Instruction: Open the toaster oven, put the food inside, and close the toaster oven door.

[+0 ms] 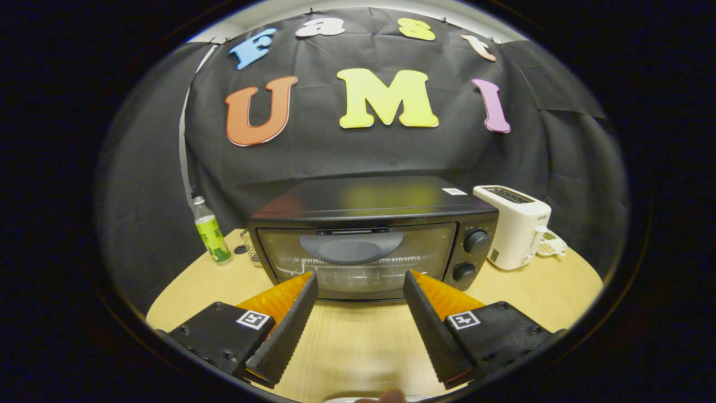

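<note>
The worktop (358, 341), pale wood with a rounded edge, carries everything here. On it the toaster oven (372, 238) sits squarely ahead of the claw (361, 279), a black box with its glass door (358, 260) shut and the curved handle (351, 246) across the door's upper part. Two round knobs (475, 242) stand one above the other at the oven's right side (a wire rack shows dimly through the glass).

To the right of the toaster oven, just beside it, stands a white pop-up toaster (516, 226), and past that, well off from the oven, a small white cup-like thing too small to make out. To the left of the oven a clear bottle (211, 230) with a green label stands upright, near the oven's left corner but apart from it.

The claw hangs spread wide, holding nothing, its two dark ribbed fingers (288, 324) angled outward with bare worktop between them. Their tips reach toward the lower edge of the oven door, close to it, though whether they touch it cannot be told.
</note>
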